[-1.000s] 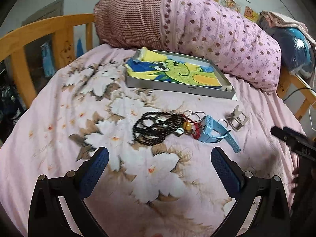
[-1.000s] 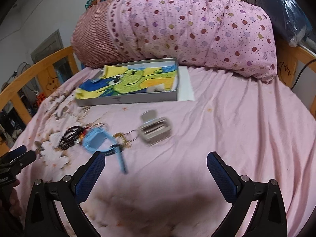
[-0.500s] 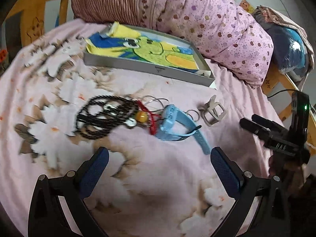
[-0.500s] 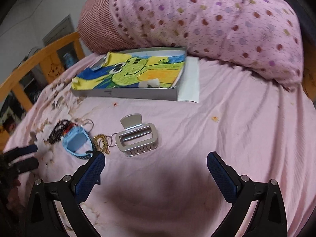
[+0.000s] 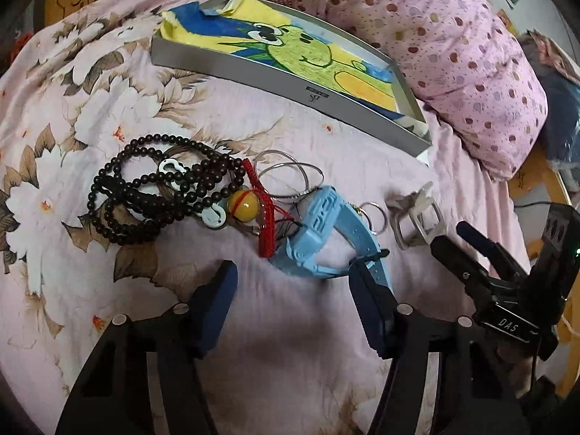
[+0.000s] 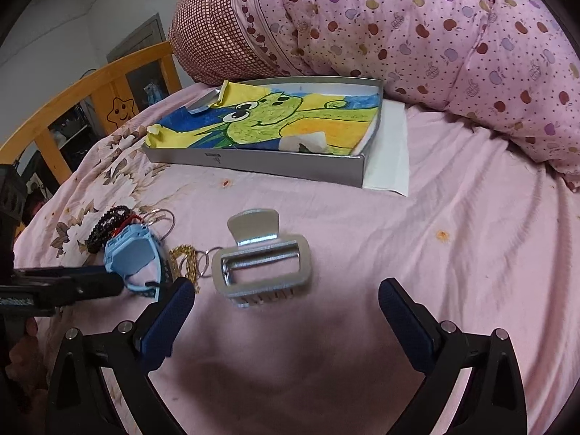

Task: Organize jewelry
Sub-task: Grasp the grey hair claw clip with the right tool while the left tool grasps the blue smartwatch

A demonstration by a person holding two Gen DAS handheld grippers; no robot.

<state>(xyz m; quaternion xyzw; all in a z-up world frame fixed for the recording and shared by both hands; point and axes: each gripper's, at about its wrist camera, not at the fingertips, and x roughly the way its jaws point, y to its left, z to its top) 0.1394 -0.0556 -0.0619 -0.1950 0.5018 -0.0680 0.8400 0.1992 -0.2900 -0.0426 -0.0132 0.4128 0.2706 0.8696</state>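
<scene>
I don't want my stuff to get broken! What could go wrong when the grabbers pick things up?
The blue watch lies tangled with the red cord and black beads, so the closing left gripper might drag them along. The silver hair clip sits on soft bedding, so the open right gripper may pinch the sheet.

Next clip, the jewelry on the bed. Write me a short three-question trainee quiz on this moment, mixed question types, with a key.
1. True or false: the silver hair claw already lies inside the grey box.
2. Multiple choice: which item lies nearest the left tool? A. the dark bead strand B. the blue watch C. the yellow bead
3. Short answer: which item lies in front of the right tool, and does it touch it?

Key
1. False. It lies on the pink sheet, in front of the box.
2. B. The watch sits at its fingertips, while its jaws are closing.
3. The hair claw; the wide-open jaws do not touch it.
</scene>
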